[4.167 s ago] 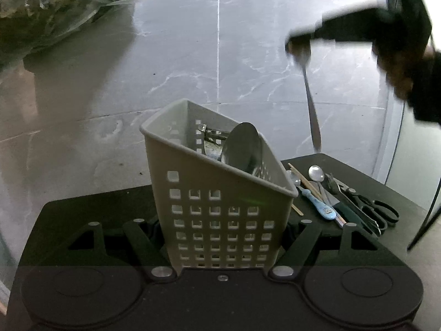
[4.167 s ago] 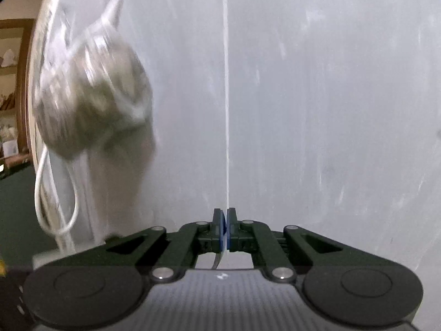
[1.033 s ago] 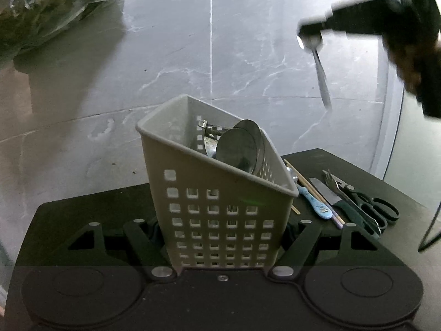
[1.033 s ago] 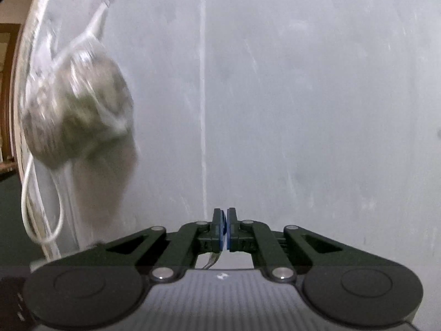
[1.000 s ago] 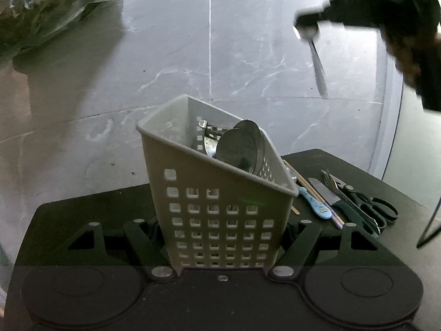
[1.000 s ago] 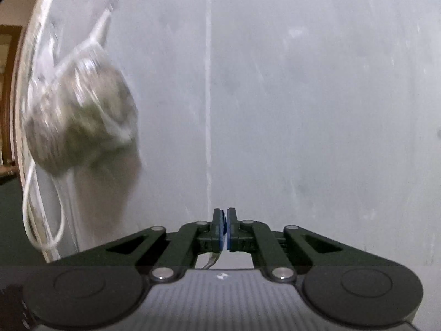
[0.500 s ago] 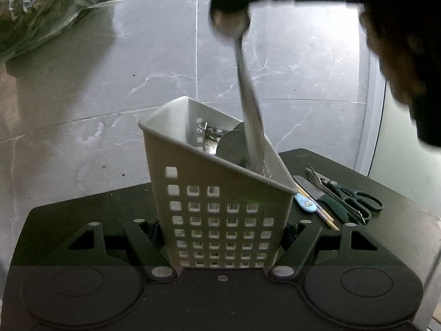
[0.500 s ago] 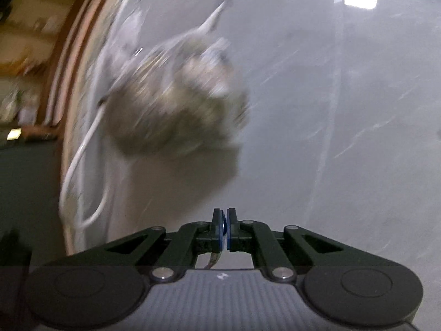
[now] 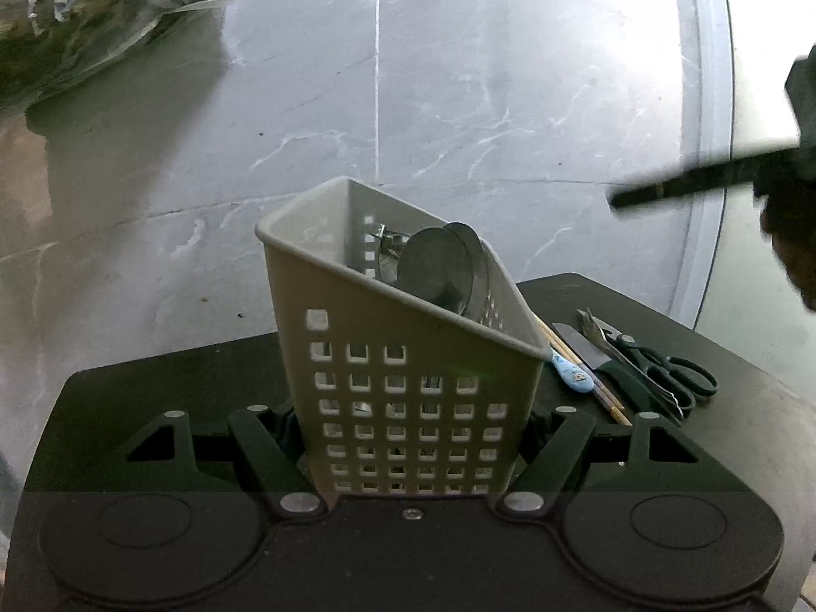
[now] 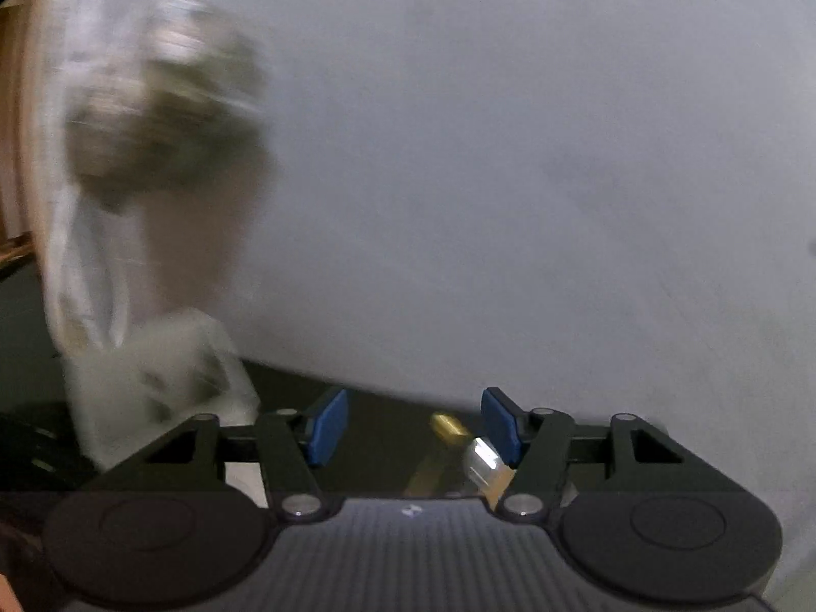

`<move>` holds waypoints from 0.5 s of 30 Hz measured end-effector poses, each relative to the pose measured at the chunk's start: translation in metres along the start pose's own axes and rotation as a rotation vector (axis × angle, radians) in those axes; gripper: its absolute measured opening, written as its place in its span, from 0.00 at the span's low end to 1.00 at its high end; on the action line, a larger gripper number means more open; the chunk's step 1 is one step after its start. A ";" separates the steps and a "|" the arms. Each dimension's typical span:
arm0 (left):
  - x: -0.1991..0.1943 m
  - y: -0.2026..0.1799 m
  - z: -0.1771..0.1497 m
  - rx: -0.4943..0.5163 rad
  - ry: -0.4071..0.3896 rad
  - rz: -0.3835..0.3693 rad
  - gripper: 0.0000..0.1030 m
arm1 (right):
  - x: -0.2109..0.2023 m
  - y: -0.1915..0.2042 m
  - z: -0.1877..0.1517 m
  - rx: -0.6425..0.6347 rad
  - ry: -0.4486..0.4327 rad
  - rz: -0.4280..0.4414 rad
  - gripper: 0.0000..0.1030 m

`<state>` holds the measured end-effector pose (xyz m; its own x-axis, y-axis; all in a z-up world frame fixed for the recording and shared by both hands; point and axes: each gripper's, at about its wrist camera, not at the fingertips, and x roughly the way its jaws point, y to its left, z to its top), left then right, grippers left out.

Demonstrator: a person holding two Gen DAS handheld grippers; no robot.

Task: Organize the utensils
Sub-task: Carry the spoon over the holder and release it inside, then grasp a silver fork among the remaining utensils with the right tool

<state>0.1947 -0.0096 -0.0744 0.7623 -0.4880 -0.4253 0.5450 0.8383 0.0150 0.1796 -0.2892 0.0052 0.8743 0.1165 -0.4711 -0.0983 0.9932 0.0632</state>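
A utensil looks just dropped into the caddy (image 9: 408, 357), and the step in hand is going back for another. The left gripper (image 9: 410, 451) is clamped on the caddy's lower walls, holding it upright on the black table (image 9: 714, 459), its round-headed utensils (image 9: 441, 270) leaning at the far right. The right gripper (image 10: 414, 426) has just been opening; its blue pads (image 10: 326, 426) stand apart with nothing between them, and it points down toward the table in a blurred view. From the left camera it shows only as a dark blur at the right edge. Remaining on the table, right of the caddy: chopsticks (image 9: 586, 375), blue spoon (image 9: 571, 375), knife (image 9: 596, 362), scissors (image 9: 658, 362). Next it should, I judge, lower over one of these and close.
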 end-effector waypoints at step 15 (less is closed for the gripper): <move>0.001 -0.010 0.005 -0.037 0.023 0.088 0.74 | 0.111 -0.065 -0.020 0.311 0.332 -0.158 0.23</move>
<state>0.1920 -0.0194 -0.0703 0.7981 -0.4064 -0.4448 0.4624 0.8864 0.0199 0.2740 -0.3407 -0.0687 0.6634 0.0109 -0.7482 0.2145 0.9552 0.2041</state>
